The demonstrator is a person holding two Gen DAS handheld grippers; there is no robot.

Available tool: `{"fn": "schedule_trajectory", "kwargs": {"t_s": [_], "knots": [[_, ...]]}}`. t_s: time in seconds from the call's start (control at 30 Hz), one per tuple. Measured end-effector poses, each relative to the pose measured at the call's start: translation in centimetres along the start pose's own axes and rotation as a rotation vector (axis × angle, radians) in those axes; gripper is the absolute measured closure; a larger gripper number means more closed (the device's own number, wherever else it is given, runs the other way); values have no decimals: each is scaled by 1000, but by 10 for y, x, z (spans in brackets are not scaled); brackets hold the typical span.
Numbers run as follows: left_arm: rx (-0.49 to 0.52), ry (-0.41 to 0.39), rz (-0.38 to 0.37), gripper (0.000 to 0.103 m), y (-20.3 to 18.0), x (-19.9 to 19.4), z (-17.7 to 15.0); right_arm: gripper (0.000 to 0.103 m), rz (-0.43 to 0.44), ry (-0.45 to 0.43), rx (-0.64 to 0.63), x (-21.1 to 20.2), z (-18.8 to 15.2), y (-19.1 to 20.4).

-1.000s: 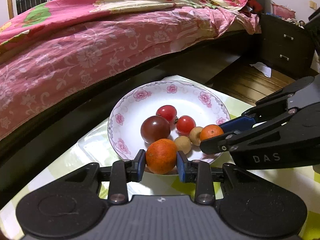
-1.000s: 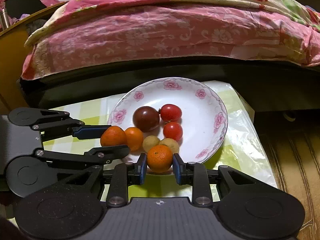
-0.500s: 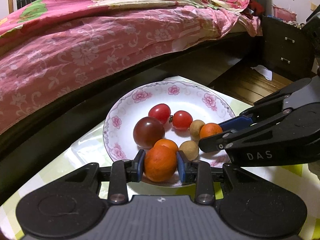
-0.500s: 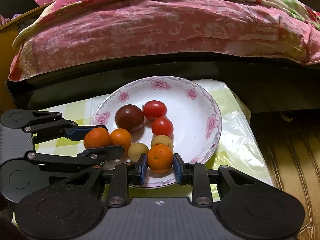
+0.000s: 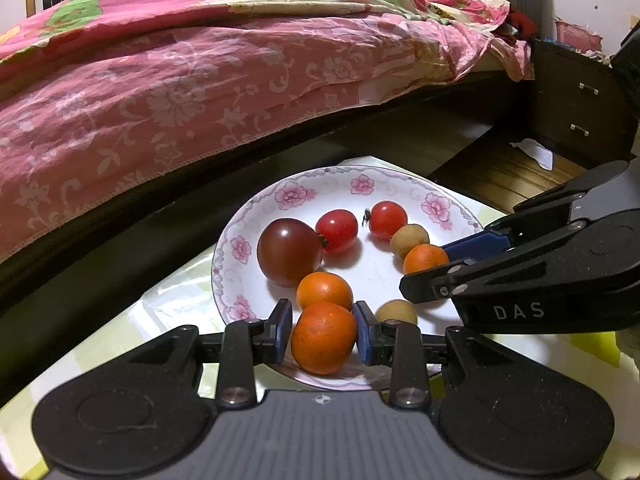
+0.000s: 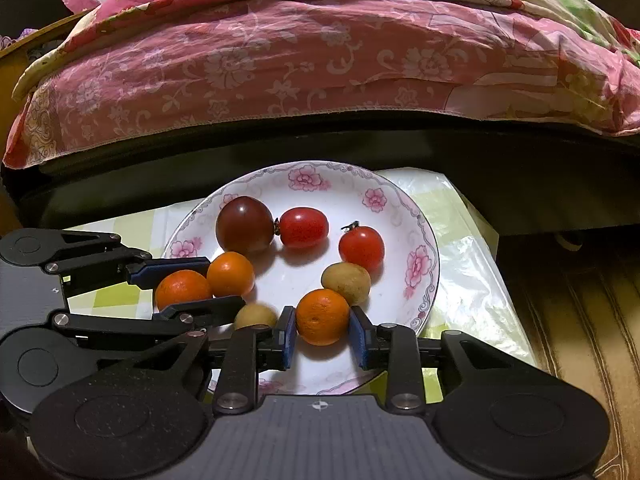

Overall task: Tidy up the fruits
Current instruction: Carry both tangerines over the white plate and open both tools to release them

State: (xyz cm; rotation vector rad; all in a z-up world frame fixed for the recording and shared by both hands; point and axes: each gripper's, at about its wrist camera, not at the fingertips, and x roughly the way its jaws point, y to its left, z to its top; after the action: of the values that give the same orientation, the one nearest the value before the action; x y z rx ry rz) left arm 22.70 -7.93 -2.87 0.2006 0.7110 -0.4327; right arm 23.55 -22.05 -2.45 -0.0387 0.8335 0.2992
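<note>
A: Orange, mostly. The left tool [image 5: 322,334] has its blue pads [image 5: 283,330] on either side of a small orange [image 5: 323,338] at the near edge of the floral plate [image 5: 362,186]; there's a sliver of gap at each pad, so I cannot tell whether it is gripping or just bracketing.

B: And the right tool [image 6: 323,334]?

A: Same story. A second small orange [image 6: 322,316] sits between its pads, low over the plate, with a thin gap on the right side. I cannot tell if it is clamped.

B: What else is on the plate?

A: From the right wrist view: a dark purple-brown tomato [image 6: 245,224] at the back left, touching a red cherry tomato [image 6: 304,227]; another red cherry tomato [image 6: 361,247] apart to the right. A tan longan [image 6: 346,282] touches the orange in the right tool, and a second longan [image 6: 256,316] lies just beside that tool's left pad, slightly blurred. A third orange [image 6: 231,274] rests against the one in the left tool.

B: Where does the plate stand?

A: On a worktop covered with a green-and-white checked cloth [image 6: 120,300] under clear plastic, near a bed draped in a pink floral quilt [image 6: 280,60]. A dark nightstand [image 5: 576,104] shows in the left wrist view, well apart.
</note>
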Motion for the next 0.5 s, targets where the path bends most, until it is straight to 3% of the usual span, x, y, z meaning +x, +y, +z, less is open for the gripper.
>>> {"fn": "schedule_trajectory", "kwargs": {"t_s": [0.5], "knots": [[-12,-12,23,53,1,-12,5,72,-11,-26,17,-6,-6,-2]]}}
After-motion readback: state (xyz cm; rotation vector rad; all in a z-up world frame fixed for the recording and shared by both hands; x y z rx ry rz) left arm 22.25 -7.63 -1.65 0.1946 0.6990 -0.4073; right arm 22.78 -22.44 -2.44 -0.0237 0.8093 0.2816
